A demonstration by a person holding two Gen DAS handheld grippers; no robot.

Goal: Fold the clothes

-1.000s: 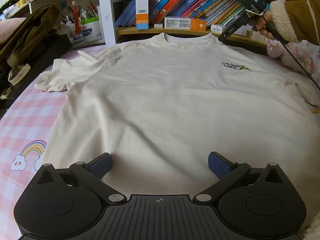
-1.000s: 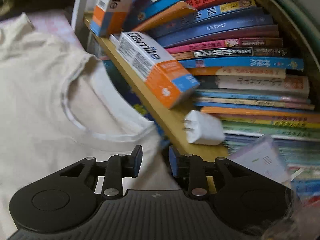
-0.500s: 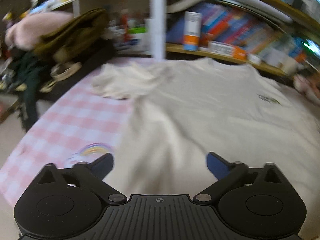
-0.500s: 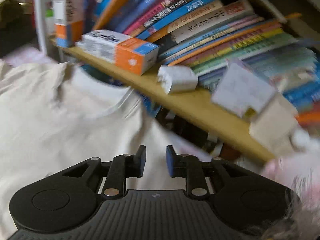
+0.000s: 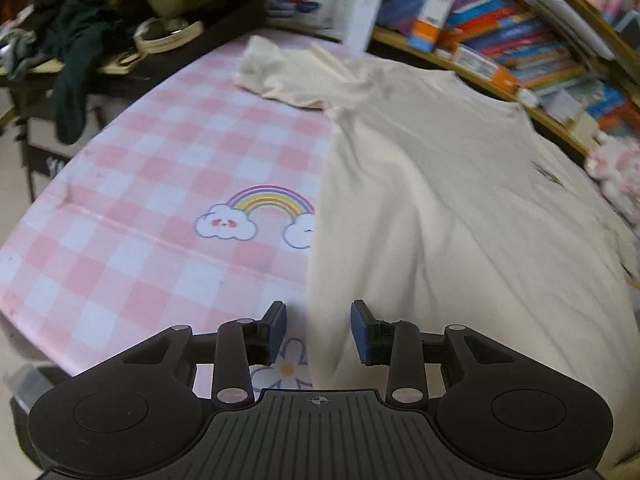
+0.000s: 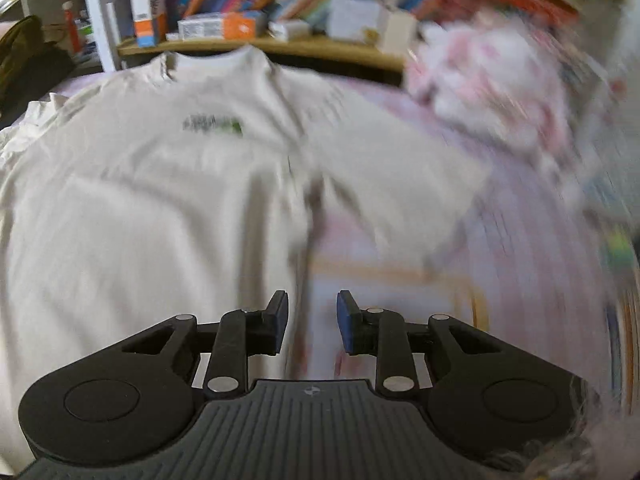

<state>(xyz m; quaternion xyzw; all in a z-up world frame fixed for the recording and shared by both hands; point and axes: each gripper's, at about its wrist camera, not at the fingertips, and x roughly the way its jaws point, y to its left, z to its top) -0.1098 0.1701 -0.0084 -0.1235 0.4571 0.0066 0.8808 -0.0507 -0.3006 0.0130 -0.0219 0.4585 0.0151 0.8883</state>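
Flat on a pink checked cloth [image 5: 132, 184] lies a cream T-shirt [image 5: 440, 208]; left gripper [image 5: 318, 330] closing around its side edge, pads not yet pressing; right gripper [image 6: 312, 320] parted, empty.

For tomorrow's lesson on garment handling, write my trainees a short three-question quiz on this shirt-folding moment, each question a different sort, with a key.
1. True or false: the T-shirt already lies folded in half on the checked cloth.
2. Which picture is printed on the cloth beside the shirt's side edge? A) rainbow with clouds B) star C) boat
3. Fill in: the left hand-held gripper has the shirt's ______ edge between its pads.

Key
1. False: it lies spread flat, sleeve out.
2. A: the rainbow.
3. Side; the jaws are closing.
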